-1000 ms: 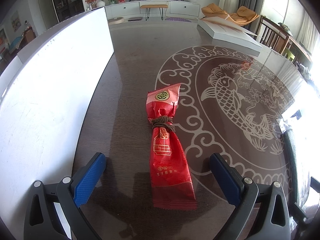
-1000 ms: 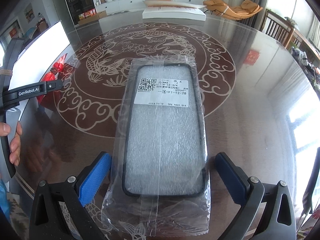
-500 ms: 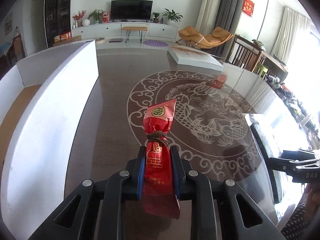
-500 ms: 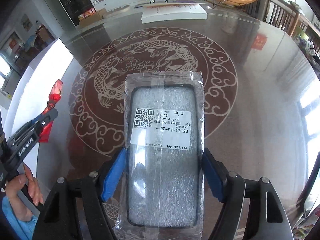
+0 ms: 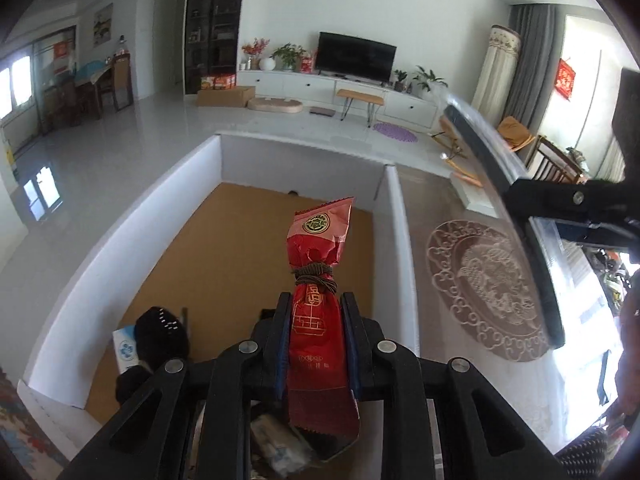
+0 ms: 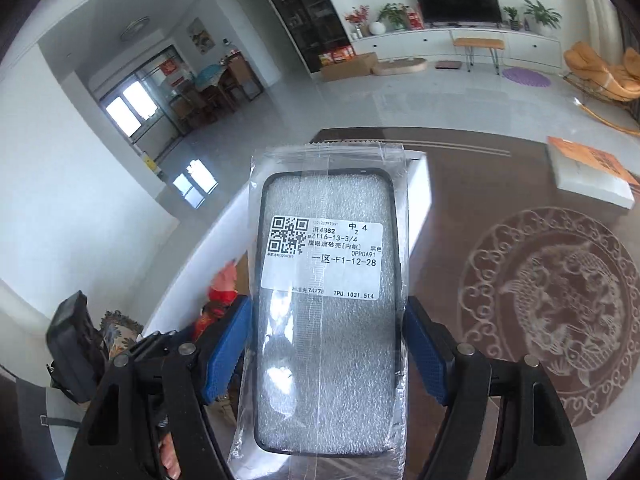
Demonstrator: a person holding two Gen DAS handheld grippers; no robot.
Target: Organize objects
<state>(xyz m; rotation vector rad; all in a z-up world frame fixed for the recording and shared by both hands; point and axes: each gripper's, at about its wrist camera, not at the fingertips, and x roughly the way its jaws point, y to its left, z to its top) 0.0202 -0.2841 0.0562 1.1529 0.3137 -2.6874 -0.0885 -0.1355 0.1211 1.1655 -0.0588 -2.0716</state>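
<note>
Two items are in the air at once: the red snack packet (image 5: 318, 332), tied with brown cord, is pinched at its lower half by the nearly closed left gripper (image 5: 316, 344) above the white-walled box (image 5: 394, 216), and the bagged phone case (image 6: 328, 312) is clamped across its width by the half-spread right gripper (image 6: 326, 348) over the box's wall and the dark table (image 6: 500, 184). For a clean drop, I judge the packet should go to the bare brown floor toward the far wall (clear of the black object (image 5: 160, 336) and blue-and-white packet (image 5: 126, 350) at the near end). Lower each item inside the walls before releasing, since the slick bag could slide out.
</note>
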